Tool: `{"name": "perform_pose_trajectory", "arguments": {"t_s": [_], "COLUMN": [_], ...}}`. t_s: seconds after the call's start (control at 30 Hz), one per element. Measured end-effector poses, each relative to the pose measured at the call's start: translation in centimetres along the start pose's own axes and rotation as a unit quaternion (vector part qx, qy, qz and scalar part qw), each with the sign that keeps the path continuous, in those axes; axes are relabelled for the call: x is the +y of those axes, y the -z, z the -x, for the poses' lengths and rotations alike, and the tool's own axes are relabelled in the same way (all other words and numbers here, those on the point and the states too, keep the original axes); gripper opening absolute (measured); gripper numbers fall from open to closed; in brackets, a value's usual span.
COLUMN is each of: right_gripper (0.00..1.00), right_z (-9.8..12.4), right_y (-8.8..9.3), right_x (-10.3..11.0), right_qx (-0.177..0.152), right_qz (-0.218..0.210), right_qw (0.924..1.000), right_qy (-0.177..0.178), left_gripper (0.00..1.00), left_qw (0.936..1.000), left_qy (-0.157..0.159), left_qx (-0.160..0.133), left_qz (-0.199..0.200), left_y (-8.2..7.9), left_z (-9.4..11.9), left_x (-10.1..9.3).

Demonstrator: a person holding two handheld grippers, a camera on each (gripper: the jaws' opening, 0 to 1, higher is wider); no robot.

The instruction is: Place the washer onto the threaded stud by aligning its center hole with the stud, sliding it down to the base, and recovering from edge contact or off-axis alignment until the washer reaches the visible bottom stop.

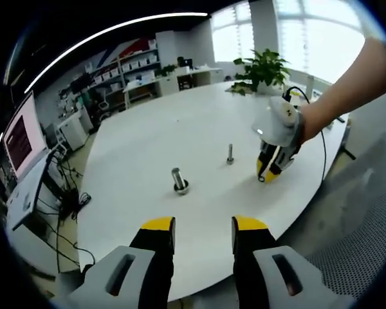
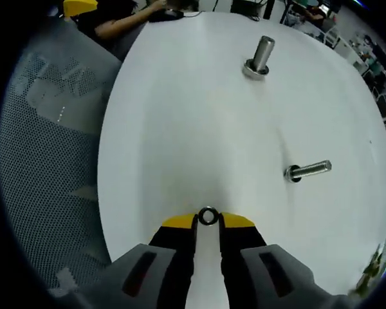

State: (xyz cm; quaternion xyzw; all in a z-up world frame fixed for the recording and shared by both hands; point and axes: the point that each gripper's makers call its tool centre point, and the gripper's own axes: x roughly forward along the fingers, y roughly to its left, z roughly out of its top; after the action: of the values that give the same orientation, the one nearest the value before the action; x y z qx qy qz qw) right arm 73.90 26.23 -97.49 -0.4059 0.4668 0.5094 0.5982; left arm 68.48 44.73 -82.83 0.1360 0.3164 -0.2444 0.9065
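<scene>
right gripper view: i see my right gripper low over the white table, its yellow-tipped jaws drawn narrow around a small ring.
washer: the washer sits right between those fingertips, pinched at its edges, hole facing me.
near stud: a threaded stud stands on the table ahead and to the right of the washer, well apart from it.
far stud: a thicker stud with a collar at its base stands further off.
left gripper view: my left gripper hangs at the table edge, jaws wide, nothing between them.
other hand: from here the right gripper points tip-down at the table, just beside the slim stud; the thick stud is nearer me.
</scene>
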Motion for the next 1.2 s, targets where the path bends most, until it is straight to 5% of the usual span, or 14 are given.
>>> {"name": "perform_pose_trajectory", "arguments": {"t_s": [0.2, 0.27, 0.43, 0.87, 1.2], "right_gripper": [0.15, 0.14, 0.13, 0.14, 0.14], "right_z": [-0.13, -0.02, -0.13, -0.05, 0.1], "right_y": [-0.09, -0.09, -0.11, 0.04, 0.15], "right_x": [0.06, -0.05, 0.02, 0.12, -0.1], "right_qx": [0.055, 0.064, 0.075, 0.019, 0.0], "right_qz": [0.003, -0.026, -0.02, -0.042, -0.066], "right_qw": [0.9985, 0.9976, 0.997, 0.998, 0.9973], "right_qy": [-0.001, -0.003, -0.001, 0.043, 0.032], "left_gripper": [0.33, 0.33, 0.33, 0.33, 0.33], "left_qw": [1.0, 1.0, 1.0, 1.0, 0.9999], "left_qy": [0.003, 0.004, 0.003, -0.005, -0.005], "left_qx": [0.001, 0.002, 0.003, -0.005, 0.005], "left_qz": [-0.006, -0.006, -0.009, -0.003, -0.009], "left_y": [-0.06, 0.03, 0.04, -0.24, 0.07], "left_z": [-0.03, -0.09, 0.0, 0.18, 0.03], "left_x": [-0.26, -0.27, -0.34, 0.19, 0.04]}}
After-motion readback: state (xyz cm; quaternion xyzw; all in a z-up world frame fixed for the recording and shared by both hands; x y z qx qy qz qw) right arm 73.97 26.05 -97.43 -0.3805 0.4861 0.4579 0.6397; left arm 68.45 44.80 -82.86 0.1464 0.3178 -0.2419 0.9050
